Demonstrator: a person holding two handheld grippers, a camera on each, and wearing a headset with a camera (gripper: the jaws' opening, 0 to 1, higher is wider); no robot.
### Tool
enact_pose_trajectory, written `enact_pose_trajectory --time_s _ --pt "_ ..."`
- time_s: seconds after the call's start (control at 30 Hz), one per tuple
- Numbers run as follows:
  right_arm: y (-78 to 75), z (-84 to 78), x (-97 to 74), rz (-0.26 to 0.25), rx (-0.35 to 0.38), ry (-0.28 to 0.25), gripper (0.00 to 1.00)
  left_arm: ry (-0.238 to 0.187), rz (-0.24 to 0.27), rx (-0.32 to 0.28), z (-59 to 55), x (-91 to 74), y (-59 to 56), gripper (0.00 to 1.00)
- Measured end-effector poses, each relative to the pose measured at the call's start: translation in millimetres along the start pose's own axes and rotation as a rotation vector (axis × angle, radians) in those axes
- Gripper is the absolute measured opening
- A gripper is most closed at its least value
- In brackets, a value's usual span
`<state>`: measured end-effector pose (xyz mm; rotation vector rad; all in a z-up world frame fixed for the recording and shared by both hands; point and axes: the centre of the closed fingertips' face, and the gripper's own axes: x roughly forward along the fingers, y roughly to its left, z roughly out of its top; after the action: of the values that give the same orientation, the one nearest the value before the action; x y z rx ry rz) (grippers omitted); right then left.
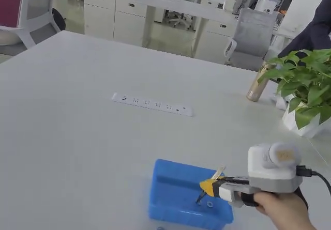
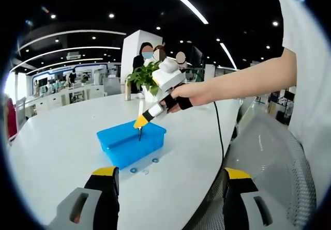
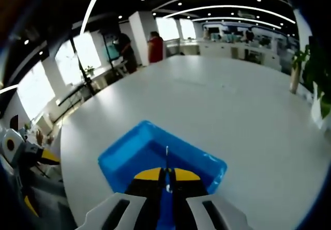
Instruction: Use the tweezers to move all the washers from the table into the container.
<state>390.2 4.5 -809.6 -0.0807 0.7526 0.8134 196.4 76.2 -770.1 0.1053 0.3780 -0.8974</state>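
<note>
Beside the container (image 2: 129,148) in the left gripper view — loose washers (image 2: 133,170).

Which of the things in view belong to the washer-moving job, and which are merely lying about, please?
Belongs to the job:
- blue container
- tweezers, clamped in the jaws of the right gripper over the container
- washers lying beside the container

Just lying about:
- power strip
- potted plant
- gold bottle
- office chair
</note>
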Motion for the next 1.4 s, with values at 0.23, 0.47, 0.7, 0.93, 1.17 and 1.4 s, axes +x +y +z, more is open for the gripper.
enact_pose_trajectory --time_s 0.23,0.47,0.7,0.93,1.17,1.4 --pt "-4.9 -2.7 -0.3 -0.006 -0.014 0.008 0.03 0.003 -0.007 0.003 -0.2 0.6 -1.3 0.83" --pt "-1.1 1.0 -7.2 -0.004 -0.015 -0.019 0.04 -0.003 -0.001 0.003 0.3 0.6 -0.1 0.83" --pt "13.5 14.2 -27.8 0.006 -0.001 -0.105 0.04 -0.007 0.005 0.003 0.3 0.3 1.5 0.83" --pt "39.2 26.5 -51.6 0.048 -0.017 -0.185 0.03 -0.006 -0.001 0.004 0.2 0.4 0.3 0.83" --pt "75.9 19.1 -62.9 0.133 -0.017 -0.19 0.03 -0.004 0.0 0.0 -0.2 0.4 0.4 0.82" --pt "80.9 -22.2 -49.4 0.134 -0.011 -0.103 0.03 0.002 -0.002 0.003 -1.1 0.8 -0.4 0.82"
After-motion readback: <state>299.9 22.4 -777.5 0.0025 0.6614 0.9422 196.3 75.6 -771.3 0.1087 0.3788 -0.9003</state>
